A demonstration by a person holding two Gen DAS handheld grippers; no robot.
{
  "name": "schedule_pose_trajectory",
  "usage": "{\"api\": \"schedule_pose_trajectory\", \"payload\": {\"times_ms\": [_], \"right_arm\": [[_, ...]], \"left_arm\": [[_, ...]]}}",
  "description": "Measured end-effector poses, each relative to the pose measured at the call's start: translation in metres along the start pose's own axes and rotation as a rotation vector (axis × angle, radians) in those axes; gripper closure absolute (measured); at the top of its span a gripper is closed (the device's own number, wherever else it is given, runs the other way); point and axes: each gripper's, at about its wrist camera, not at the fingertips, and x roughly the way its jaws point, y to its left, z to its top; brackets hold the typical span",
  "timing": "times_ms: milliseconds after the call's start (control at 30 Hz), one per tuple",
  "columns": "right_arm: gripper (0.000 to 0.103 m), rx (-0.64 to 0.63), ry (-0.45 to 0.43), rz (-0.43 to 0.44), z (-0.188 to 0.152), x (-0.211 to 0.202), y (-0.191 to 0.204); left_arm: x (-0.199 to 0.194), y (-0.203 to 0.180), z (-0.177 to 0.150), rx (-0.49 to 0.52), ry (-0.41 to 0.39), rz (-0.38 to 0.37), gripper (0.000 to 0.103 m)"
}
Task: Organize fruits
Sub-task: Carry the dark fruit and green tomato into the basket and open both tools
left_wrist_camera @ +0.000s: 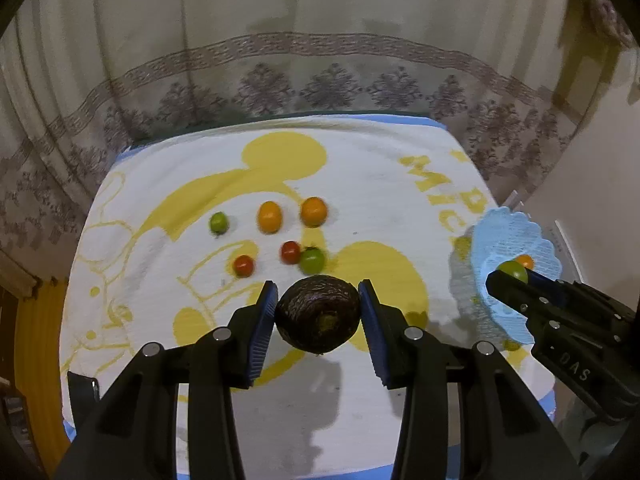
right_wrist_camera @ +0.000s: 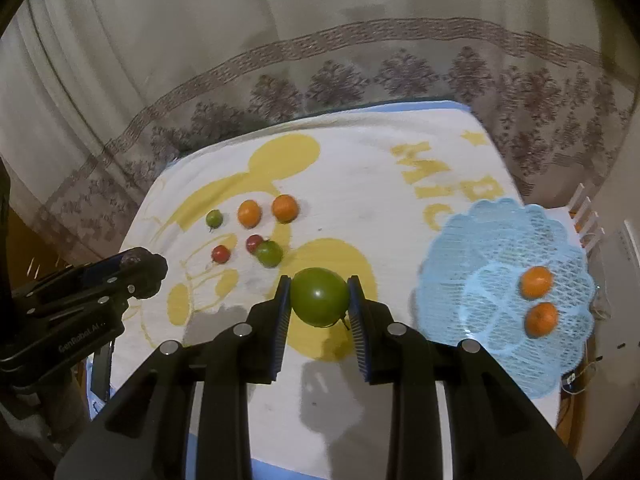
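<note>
- Two grippers were loaded: the left gripper (left_wrist_camera: 318, 312) clasped a dark avocado (left_wrist_camera: 318, 314) above the towel (left_wrist_camera: 380, 184).
- Right gripper (right_wrist_camera: 319, 298) clasped a green tomato (right_wrist_camera: 319, 296) beside the blue basket (right_wrist_camera: 472, 280), which held two oranges (right_wrist_camera: 537, 281).

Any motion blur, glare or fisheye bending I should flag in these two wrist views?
Left wrist view: loose fruits smeared sideways, avocado in the left claw sharp, table edge bowed, corners vignetted. Right wrist view: blue basket and its oranges slightly smeared, small glare spot on the green tomato in the right claw, soft shadows under both claws.
</note>
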Motion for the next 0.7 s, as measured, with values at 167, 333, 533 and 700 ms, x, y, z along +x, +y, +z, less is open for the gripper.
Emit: {"api": "schedule_pose_trajectory", "payload": {"times_ms": [167, 333, 533, 700], "right_arm": [[0.074, 0.03, -0.025, -0.021, -0.006, -0.02, -0.029], [0.074, 0.052, -0.043, -0.039, -0.014, -0.037, -0.053], [0.074, 0.082, -0.059, -0.061, -0.017, -0.05, -0.082], [0.074, 0.1, -0.064, -0.073, -0.017, -0.056, -0.101]], "left_arm": [[-0.007, -0.032, -0.001, 0.035, -0.016, -0.019, 0.061], [-0.01, -0.059, -0.001, 0.061, -0.028, -0.037, 0.061], [-0.008, -0.09, -0.001, 0.091, -0.036, -0.059, 0.061], [-0.002, -0.112, 0.001, 0.112, -0.036, -0.073, 0.061]]}}
